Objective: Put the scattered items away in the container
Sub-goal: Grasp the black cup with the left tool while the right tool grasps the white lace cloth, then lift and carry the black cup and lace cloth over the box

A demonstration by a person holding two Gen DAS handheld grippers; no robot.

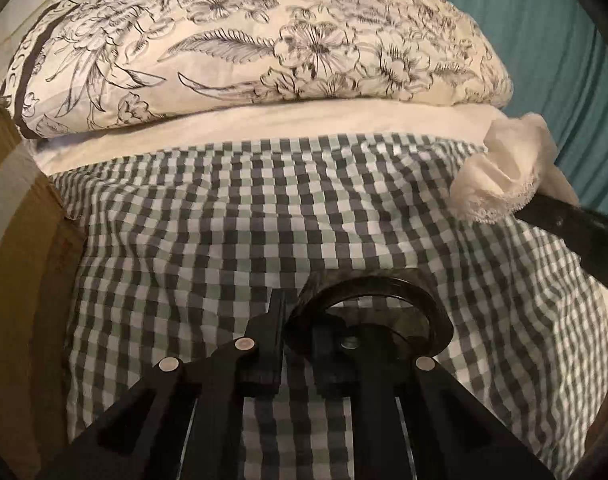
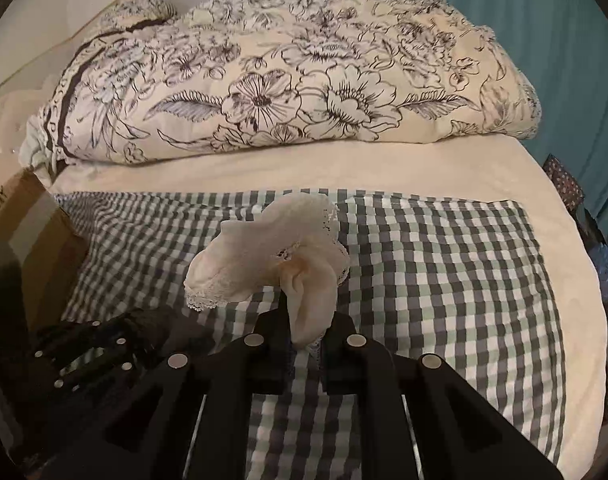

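Gripping a black tape roll [image 1: 368, 320] by its near rim, the left gripper [image 1: 299, 344] is held low over the checked cloth [image 1: 223, 220]; its jaws are clenched on the ring's wall, one finger outside and one inside the hole. A cream lace-edged cloth [image 2: 279, 256] is pinched in the right gripper [image 2: 306, 344], whose jaws are closed on a gathered fold while the rest flops up and to the left. In the left wrist view that same cloth [image 1: 500, 172] is seen at the far right, well apart from the roll. A brown cardboard box [image 1: 19, 240] is visible along the left edge of the bed, and it is judged to be the container, though its opening is not shown. The flowered pillow [image 2: 287, 72] lies at the far side.

Two risks are judged from here. The roll is held only by a thin wall, so it could be twisted out of the grip if swung quickly toward the box. The loose lace could be snagged on the box edge or left draped over it, because so little of the cloth is actually pinched.
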